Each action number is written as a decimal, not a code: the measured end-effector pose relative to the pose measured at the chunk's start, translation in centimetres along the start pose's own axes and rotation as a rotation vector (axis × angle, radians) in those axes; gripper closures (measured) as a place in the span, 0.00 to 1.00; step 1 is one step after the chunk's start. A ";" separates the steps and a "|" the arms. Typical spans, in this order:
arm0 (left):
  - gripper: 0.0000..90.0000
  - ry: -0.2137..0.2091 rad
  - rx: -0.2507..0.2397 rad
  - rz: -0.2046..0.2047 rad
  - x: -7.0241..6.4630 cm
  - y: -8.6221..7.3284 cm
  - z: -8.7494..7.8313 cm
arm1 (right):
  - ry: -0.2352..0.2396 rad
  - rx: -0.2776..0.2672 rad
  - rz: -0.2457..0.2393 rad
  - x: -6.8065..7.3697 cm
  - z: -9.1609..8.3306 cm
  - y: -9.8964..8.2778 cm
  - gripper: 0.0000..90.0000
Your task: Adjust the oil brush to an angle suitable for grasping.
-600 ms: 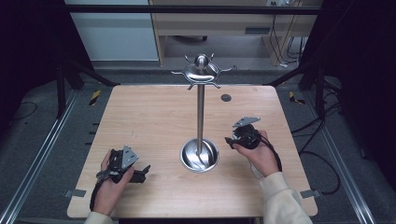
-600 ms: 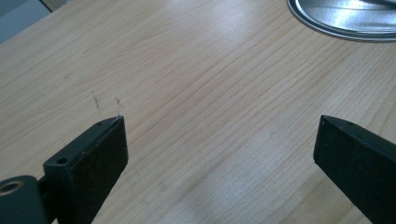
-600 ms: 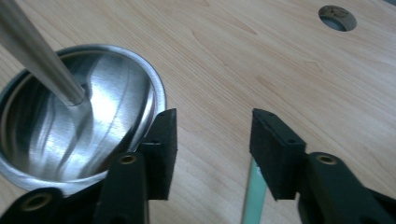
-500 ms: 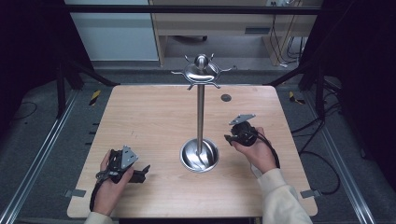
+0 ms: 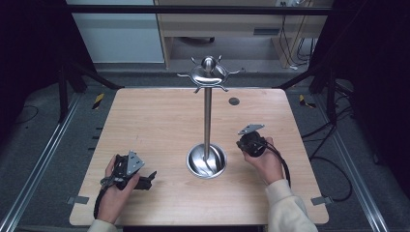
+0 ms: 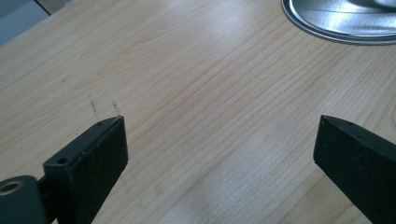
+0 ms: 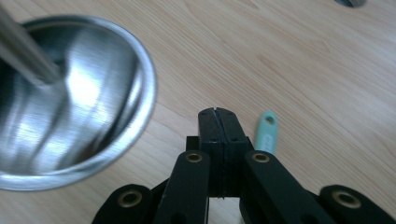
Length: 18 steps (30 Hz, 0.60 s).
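Observation:
A steel stand rises from a round dish base (image 5: 206, 161) to a hooked top (image 5: 209, 73) at the table's middle. My right gripper (image 5: 250, 144) sits just right of the base, tipped down at the wood. In the right gripper view its jaws (image 7: 218, 112) are pressed together with nothing between them, beside the base rim (image 7: 140, 93). A mint-green handle with a hole (image 7: 267, 132) lies on the wood just right of those jaws, its lower end hidden behind them. My left gripper (image 5: 145, 181) rests at the front left, and its pads (image 6: 93, 156) stand wide apart over bare wood.
The wooden table (image 5: 159, 121) has a small dark round hole (image 5: 234, 101) behind the stand, on the right. Metal rails run along both sides on the floor, and cables lie on the floor at the right. The stand's base edge (image 6: 336, 28) shows ahead of the left gripper.
The right hand has edged slightly toward the stand base. The left hand has stayed put.

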<state>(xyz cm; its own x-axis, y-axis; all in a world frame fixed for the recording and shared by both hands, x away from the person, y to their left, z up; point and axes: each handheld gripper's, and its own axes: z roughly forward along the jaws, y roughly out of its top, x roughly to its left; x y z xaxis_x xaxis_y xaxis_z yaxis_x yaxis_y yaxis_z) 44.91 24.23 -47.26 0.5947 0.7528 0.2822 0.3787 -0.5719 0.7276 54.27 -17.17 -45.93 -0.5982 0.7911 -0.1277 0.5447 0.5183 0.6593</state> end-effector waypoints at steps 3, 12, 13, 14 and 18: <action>0.03 0.001 0.003 -0.005 0.0 0.0 0.1 | -0.015 0.017 0.024 -0.5 0.5 -0.5 1.00; 0.03 0.002 0.004 -0.001 0.0 0.0 0.0 | -0.026 0.098 0.058 -1.0 1.6 -1.3 1.00; 0.03 0.002 0.005 0.000 0.0 0.0 0.0 | -0.026 0.098 0.058 -1.0 1.6 -1.3 1.00; 0.03 0.002 0.006 0.000 0.0 0.0 0.0 | -0.024 0.104 0.061 -1.0 1.7 -1.4 1.00; 0.03 0.005 0.003 -0.002 0.0 0.0 0.0 | -0.032 0.129 0.069 -1.1 2.2 -1.5 1.00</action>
<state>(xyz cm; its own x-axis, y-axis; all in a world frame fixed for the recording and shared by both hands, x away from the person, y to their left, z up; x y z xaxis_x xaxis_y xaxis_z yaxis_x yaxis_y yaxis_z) 44.91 24.26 -47.24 0.5907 0.7553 0.2838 0.3817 -0.5715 0.7264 55.37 -18.12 -48.40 -0.5384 0.8354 -0.1102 0.6565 0.4979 0.5667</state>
